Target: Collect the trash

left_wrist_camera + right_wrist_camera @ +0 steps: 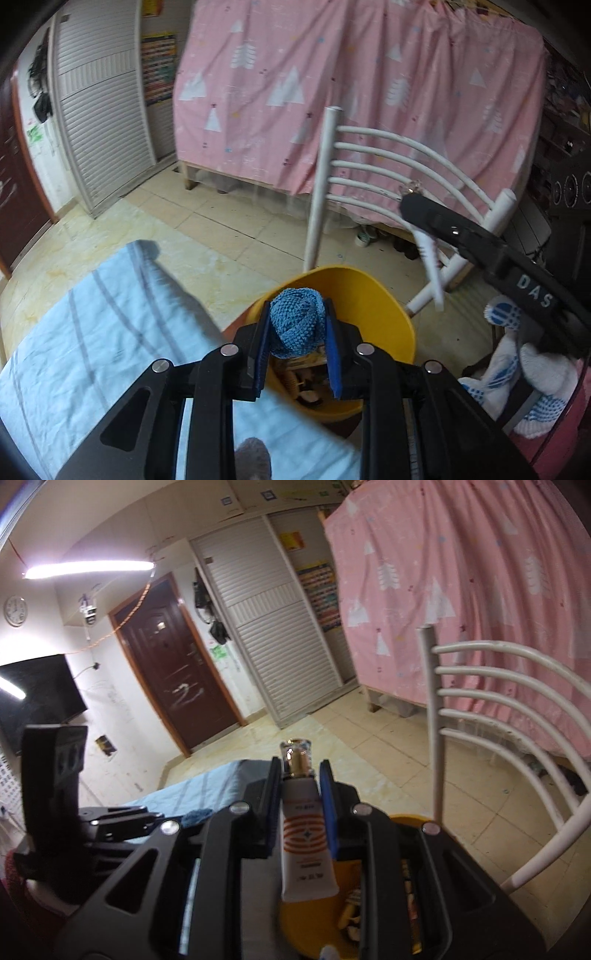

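My left gripper (297,314) is shut on a balled blue knitted cloth (297,323), held over the open yellow bin (373,306) on the floor. Some rubbish lies in the bin's bottom. My right gripper (300,771) is shut on a white tube with orange rings and a gold neck (304,845), also above the yellow bin (314,923). In the left wrist view the right gripper (417,206) comes in from the right with the tube (430,266) hanging from it, beside the bin. A gloved hand (517,369) holds it.
A white metal chair (373,184) stands just behind the bin. A bed with a light blue striped sheet (92,332) is at the left. Behind hang a pink curtain (351,92), a slatted wardrobe (273,635) and a brown door (173,664). Tiled floor (221,221) lies between.
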The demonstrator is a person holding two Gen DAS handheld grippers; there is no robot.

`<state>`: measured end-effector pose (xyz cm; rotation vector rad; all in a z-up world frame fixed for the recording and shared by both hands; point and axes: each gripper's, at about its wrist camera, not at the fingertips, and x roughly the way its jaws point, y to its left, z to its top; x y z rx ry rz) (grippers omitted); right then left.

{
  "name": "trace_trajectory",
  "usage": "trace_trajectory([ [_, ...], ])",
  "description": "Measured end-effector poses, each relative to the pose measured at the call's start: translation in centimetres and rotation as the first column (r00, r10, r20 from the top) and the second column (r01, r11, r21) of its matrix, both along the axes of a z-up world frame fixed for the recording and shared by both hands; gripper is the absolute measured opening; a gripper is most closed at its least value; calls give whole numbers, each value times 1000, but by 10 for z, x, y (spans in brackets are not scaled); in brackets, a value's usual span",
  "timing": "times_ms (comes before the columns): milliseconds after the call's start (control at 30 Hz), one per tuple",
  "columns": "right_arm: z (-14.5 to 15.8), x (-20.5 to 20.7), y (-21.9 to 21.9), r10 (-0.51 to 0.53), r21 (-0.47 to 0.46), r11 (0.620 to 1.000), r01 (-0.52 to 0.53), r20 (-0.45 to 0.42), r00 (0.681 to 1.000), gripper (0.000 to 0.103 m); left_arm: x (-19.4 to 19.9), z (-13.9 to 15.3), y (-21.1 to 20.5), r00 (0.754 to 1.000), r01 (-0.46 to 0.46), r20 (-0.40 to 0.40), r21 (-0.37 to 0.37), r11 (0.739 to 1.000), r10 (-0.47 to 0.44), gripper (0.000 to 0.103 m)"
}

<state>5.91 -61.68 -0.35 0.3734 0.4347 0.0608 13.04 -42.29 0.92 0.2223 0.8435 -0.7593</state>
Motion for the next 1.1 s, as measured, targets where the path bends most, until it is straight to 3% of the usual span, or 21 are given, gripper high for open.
trace_trajectory([
  [133,-5,-2,-10,-48,-6,999,48,7,999,19,1,-6,-22,999,32,-20,-4,999,-32,19],
  [167,-6,-2,-12,-55,-6,998,55,8,998,19,2,-8,-27,999,35,-26,-1,999,-35,25],
  [200,-8,-3,-13,-61,-7,998,61,9,998,19,4,-10,-31,999,34,-30,1,999,-34,32],
  [267,-10,-2,-13,-68,-13,998,68,5,998,19,6,-12,-33,999,26,-34,2,1000,-26,67],
  [300,-13,0,-13,-67,-12,998,67,-3,998,19,8,-14,-34,999,17,-35,0,1000,-17,71],
  [467,-17,3,-7,-59,-5,998,59,-21,998,19,12,-21,-27,999,-20,-45,10,1000,21,73],
  [700,-12,1,6,-43,-24,999,42,-22,999,20,10,-11,5,997,-71,-38,-36,997,70,73],
  [800,-7,-1,14,-39,-33,999,38,-13,999,39,7,-5,19,996,-84,-27,-51,995,83,73],
  [1000,3,-4,38,-2,-53,999,2,3,1000,50,-1,9,62,988,-154,-16,-109,982,153,73],
  [1100,11,-6,56,28,-68,997,-26,24,999,68,-9,19,91,978,-203,8,-142,969,207,73],
])
